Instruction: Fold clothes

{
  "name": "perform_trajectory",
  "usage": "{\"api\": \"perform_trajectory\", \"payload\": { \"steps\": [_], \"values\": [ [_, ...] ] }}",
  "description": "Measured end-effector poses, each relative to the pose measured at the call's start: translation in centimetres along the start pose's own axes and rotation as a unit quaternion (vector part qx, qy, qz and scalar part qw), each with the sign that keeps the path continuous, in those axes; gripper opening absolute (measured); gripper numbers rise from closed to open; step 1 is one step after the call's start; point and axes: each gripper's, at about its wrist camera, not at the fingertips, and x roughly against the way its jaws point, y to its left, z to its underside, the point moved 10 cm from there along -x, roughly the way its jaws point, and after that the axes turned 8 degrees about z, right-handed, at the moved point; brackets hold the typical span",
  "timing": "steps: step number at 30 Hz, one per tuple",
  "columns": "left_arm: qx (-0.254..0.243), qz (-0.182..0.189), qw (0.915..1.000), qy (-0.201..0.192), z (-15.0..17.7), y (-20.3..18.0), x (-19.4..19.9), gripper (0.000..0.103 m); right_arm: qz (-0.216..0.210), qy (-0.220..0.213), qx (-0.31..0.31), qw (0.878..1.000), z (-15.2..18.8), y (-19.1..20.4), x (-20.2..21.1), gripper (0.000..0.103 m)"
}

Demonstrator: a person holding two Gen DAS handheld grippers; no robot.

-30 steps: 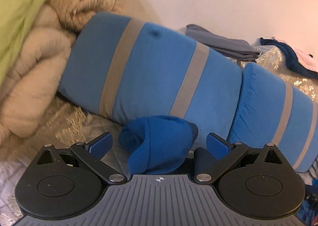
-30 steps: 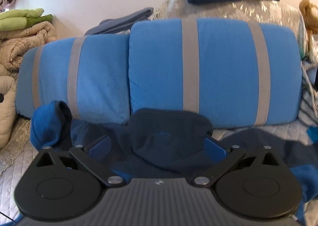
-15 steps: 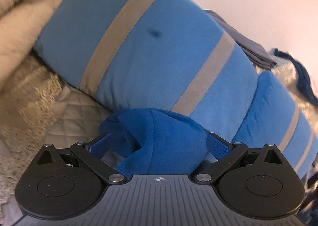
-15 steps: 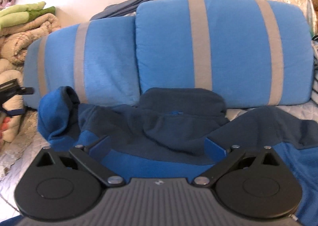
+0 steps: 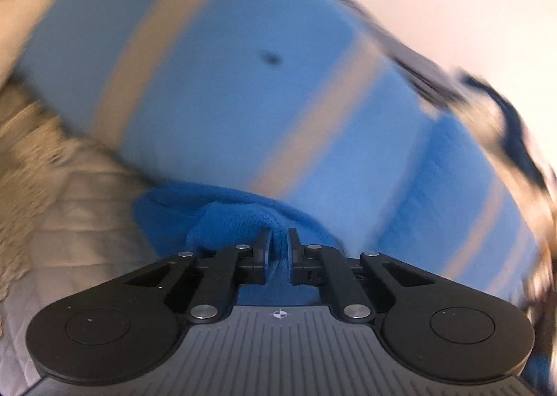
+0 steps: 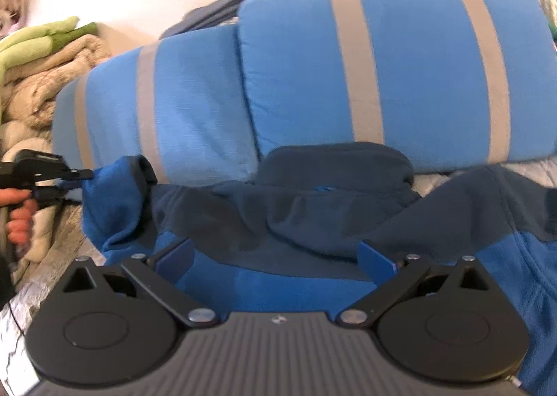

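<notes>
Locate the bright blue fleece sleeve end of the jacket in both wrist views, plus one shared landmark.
Left wrist view: the bright blue fleece sleeve end sits bottom centre, pinched between the left gripper fingers.
Right wrist view: the same sleeve end is at mid-left, with the left gripper on its edge; the right gripper is open over the jacket body.
Shared landmark: the light blue cushion with grey stripes directly behind the sleeve.
</notes>
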Motion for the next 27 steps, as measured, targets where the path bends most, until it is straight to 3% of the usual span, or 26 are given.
{"api": "perform_trajectory", "payload": {
  "steps": [2, 7, 12, 20, 21, 23, 24, 25, 27],
  "values": [
    [-0.075, 0.039, 0.996, 0.028, 2.0, -3.8, 0.1, 0.008, 0.006, 0.009, -0.021, 1.0, 0.0, -0.9, -0.2, 0.103],
    [-0.178, 0.063, 0.9765, 0.104, 8.6, -7.4, 0.9, 0.007, 0.006, 0.021, -0.063, 0.998, 0.0, -2.2, -0.3, 0.103],
    [-0.228, 0.065, 0.9576, 0.163, 13.9, -7.7, 2.6, 0.007, 0.003, 0.021, -0.061, 0.998, 0.1, -2.2, -0.2, 0.103],
    [-0.251, 0.053, 0.9471, 0.193, 15.5, -5.4, 5.8, 0.01, -0.002, 0.021, -0.054, 0.998, 0.2, -2.0, 0.2, 0.103],
    [-0.24, 0.057, 0.9518, 0.182, 14.8, -5.3, 6.2, 0.012, -0.002, 0.021, -0.053, 0.998, 0.2, -2.0, 0.2, 0.103],
    [-0.207, 0.062, 0.9652, 0.148, 13.0, -4.9, 6.9, 0.039, -0.002, 0.023, -0.054, 0.998, 0.2, -2.0, 0.2, 0.103],
    [-0.183, 0.063, 0.9729, 0.127, 12.0, -4.5, 7.3, 0.056, -0.003, 0.023, -0.055, 0.998, 0.2, -2.0, 0.2, 0.103],
    [-0.159, 0.063, 0.9795, 0.106, 10.9, -4.1, 7.6, 0.066, -0.004, 0.023, -0.055, 0.998, 0.2, -1.9, 0.2, 0.103],
    [-0.083, 0.055, 0.9927, 0.068, 9.0, -2.2, 7.5, 0.067, -0.005, 0.024, -0.056, 0.998, 0.2, -1.9, 0.2, 0.103]
  ]
}}
